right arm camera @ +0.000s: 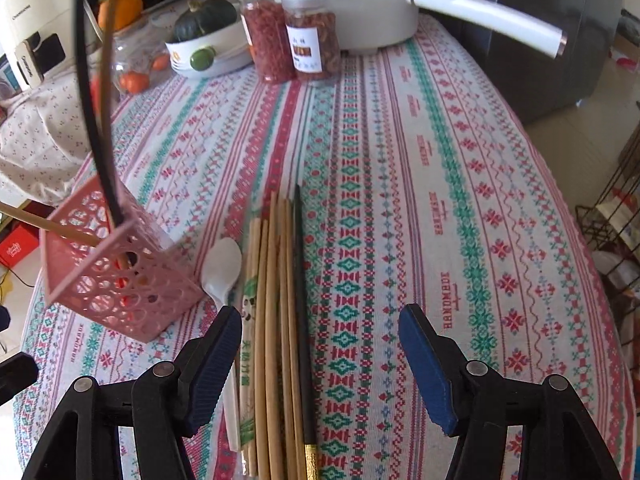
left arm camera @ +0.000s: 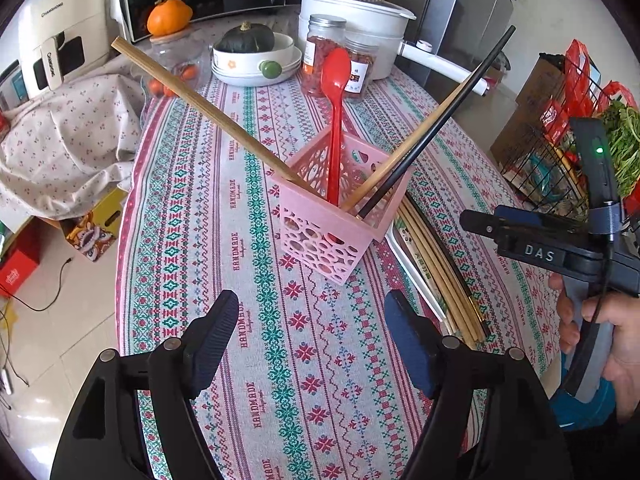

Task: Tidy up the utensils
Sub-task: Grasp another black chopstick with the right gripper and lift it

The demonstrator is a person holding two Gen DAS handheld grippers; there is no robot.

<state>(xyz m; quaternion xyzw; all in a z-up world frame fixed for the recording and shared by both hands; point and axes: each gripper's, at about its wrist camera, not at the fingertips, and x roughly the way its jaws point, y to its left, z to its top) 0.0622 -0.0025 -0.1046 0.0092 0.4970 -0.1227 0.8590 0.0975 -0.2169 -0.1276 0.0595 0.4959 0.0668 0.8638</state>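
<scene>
Now, right claw (right arm camera: 320, 344) tilted down over chopsticks (right arm camera: 280, 320), seemingly untouched, both claws open, empty.

My table's patterned tablecloth (right arm camera: 400, 160) carries the pink basket (right arm camera: 120, 280) at nine o'clock, white spoon (right arm camera: 222, 268) and loose chopsticks (right arm camera: 276, 320) at six, jars (right arm camera: 308, 36) and white pot (right arm camera: 360, 4) at twelve.

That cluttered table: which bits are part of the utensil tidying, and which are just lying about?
Part of the job:
pink holder
red spoon standing in it
loose chopsticks
white spoon

Just lying about:
jars
white pot
squash in bowl
orange fruit
</scene>
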